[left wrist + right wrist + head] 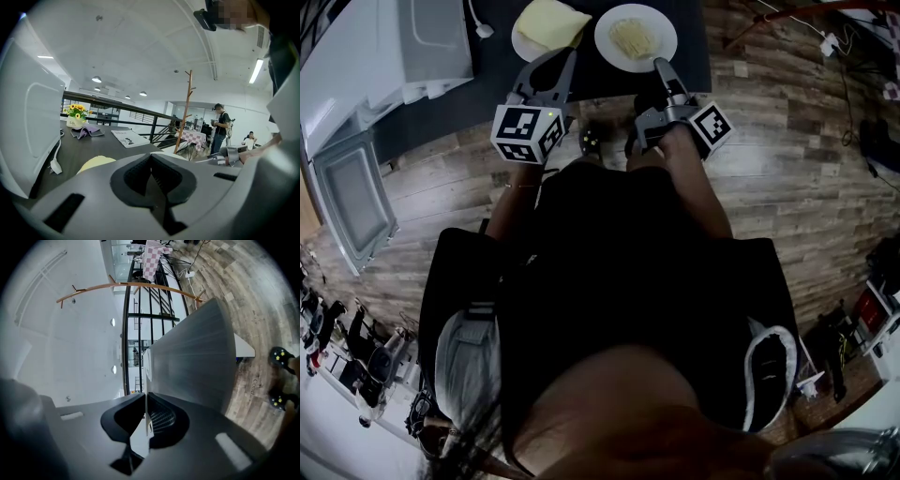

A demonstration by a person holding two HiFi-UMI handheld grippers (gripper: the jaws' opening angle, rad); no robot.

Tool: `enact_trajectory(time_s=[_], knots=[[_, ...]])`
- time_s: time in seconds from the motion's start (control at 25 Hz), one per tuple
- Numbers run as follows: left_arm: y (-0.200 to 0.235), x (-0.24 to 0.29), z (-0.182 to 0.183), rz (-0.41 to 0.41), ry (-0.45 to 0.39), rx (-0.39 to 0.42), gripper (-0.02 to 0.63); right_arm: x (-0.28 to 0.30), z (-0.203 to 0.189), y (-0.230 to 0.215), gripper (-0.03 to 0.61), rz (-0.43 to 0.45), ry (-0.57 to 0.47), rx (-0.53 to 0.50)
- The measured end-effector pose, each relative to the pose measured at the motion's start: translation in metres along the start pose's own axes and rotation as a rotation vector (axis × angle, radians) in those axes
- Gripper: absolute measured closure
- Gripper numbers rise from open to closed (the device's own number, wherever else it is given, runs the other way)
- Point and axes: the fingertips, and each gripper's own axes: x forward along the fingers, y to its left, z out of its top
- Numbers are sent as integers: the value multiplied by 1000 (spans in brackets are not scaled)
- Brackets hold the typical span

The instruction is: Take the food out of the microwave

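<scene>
Two white plates stand on the dark table [487, 70]. The left plate [523, 45] carries a folded yellow flatbread [551, 21], which also shows as a yellow edge [96, 163] in the left gripper view. The right plate [609, 21] holds pale shredded food [634, 37]. My left gripper [570, 52] [151, 157] is shut and empty, tips just beside the left plate. My right gripper [658, 66] [146, 399] is shut on the right plate's near rim, seen as a thin white sliver [140, 434] between the pads. The white microwave [356, 56] sits at the table's left with its door [352, 202] swung open.
A white plug and cable [55, 165] lie by the microwave's side [28, 126]. Further back on the table are a flower pot [75, 116], a purple cloth [86, 131] and a booklet [129, 138]. A railing, a wooden coat stand [185, 110] and people stand beyond.
</scene>
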Motion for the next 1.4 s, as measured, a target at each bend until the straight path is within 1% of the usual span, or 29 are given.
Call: enact_trajectory(time_s=[0.4,0.6,0.72,0.84,1.2,1.4], knots=[[11,6,2,6,-3,-7,606,8,3,-10,565,-42,-5,-16],[21,8,5,21,-8,-6,606,12,7,-17,563,-43,-12,-29],[21,8,7,21,-12,-9,607,13,8,-21,561,-65,-18,-18],[23,8,5,20,-6,-16,606,15,7,-22,561,-74,-13,-32],[25,6,6,34,-10,-18,606,17,4,-26,558,-111,-3,-34],[25,4,2,37,2,-6,606,19,5,-29,561,-127,-7,-39]])
